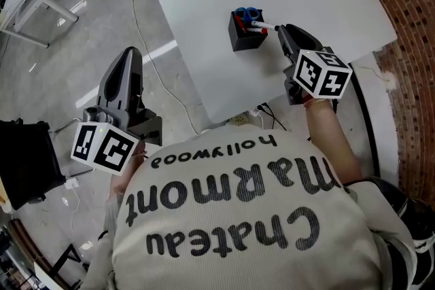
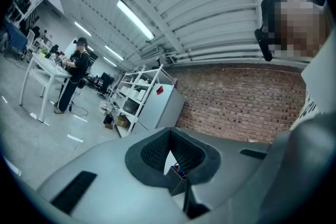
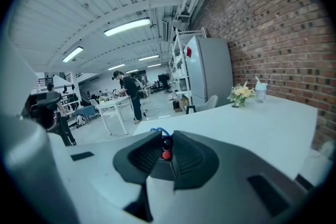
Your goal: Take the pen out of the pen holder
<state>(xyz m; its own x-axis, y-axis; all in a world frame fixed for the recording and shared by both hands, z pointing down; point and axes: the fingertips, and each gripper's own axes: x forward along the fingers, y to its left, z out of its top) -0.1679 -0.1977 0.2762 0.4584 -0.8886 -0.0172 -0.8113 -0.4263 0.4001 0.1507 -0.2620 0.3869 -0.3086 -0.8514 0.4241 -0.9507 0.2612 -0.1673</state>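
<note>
On the table [image 1: 326, 3], the holder [image 1: 245, 37] stands upright near the middle, with blue scissors [image 1: 248, 12] in its far side. The pen [image 1: 262, 26] leans out of it toward me, its lower part still down in the holder.

My right gripper [image 1: 280, 32] is just beside the holder, on the side nearer me, and has the pen's free end between its jaws. In the right gripper view the red tip sits in the narrow gap between the pads [image 3: 186, 157], and the jaws look clamped on it. The angle is steep, though, so I can't be certain how firmly they bite.

My left gripper [image 1: 129, 54] hangs well apart from all this, off the table's edge and over the floor. Its jaws are together with nothing in them; past them I see only the distant holder.

I judge the step in hand to be the grasp, made or nearly made, with the lift not yet begun.

The next move calls for:
- drawing the pen back along its own lean, up and toward me, so it slides out rather than levers against the rim;
- keeping the grip firm, because the hold is right at the pen's end;
- watching that the holder does not tip or drag along and that the scissors stay put.
</note>
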